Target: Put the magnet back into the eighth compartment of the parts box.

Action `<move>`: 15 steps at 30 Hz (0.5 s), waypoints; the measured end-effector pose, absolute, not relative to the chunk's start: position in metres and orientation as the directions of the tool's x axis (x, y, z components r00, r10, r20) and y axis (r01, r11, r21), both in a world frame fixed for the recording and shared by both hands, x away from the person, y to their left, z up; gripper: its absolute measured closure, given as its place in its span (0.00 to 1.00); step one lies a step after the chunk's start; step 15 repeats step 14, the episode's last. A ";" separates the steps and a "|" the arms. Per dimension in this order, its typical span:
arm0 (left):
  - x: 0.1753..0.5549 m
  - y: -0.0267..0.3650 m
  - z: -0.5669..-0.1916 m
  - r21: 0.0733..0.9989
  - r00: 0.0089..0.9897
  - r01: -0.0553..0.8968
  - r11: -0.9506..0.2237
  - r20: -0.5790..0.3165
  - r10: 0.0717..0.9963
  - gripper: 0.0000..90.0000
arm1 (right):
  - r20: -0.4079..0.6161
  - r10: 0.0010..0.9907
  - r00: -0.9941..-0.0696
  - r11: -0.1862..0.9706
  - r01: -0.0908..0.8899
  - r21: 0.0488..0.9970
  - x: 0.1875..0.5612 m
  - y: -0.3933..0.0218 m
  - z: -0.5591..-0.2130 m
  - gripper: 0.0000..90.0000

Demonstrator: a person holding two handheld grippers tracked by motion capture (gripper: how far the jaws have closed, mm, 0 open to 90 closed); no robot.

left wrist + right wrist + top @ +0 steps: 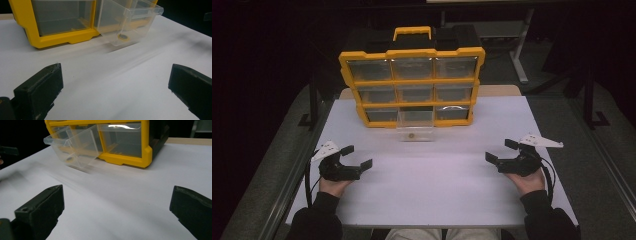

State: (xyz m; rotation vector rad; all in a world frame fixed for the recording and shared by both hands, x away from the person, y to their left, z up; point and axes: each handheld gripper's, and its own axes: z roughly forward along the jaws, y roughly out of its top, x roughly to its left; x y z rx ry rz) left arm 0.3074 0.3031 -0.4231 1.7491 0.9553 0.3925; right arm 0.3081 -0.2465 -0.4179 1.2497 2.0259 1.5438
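While both of my hands rest low on the white tabletop (pixel 427 190), the yellow-and-black plastic organiser with its nine clear drawers (pixel 412 82) stands upright at the far middle of the table, carry handle on top. Its bottom-middle clear plastic drawer (pixel 415 127) is pulled out toward me, front end resting on the table surface, and a small round dark-and-yellow object (pixel 411 135) lies on its floor — I cannot tell what it is.

My left gripper (pixel 354 157) sits near the left edge of the table, jaws spread wide with nothing between them; the left gripper view shows bare white table between the two black jaws, and the open drawer (pixel 125 22) with the small round piece (pixel 123 37) farther off. My right gripper (pixel 502 151) sits near the right edge, jaws likewise parted and empty, well apart from the organiser. In the right gripper view the pulled-out drawer (pixel 75 145) tilts down from the yellow frame (pixel 125 160).
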 end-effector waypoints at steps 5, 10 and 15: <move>0.308 0.304 -0.423 0.903 0.626 0.412 -0.122 -0.183 0.758 0.00 | 0.219 0.783 -0.582 0.055 0.416 0.908 0.302 -0.250 -0.424 0.00; 0.309 0.304 -0.423 0.903 0.624 0.413 -0.116 -0.188 0.758 0.00 | 0.192 0.788 -0.585 0.075 0.402 0.913 0.299 -0.247 -0.427 0.00; 0.309 0.304 -0.423 0.903 0.626 0.413 -0.115 -0.190 0.757 0.00 | 0.186 0.787 -0.588 0.081 0.397 0.914 0.299 -0.246 -0.427 0.00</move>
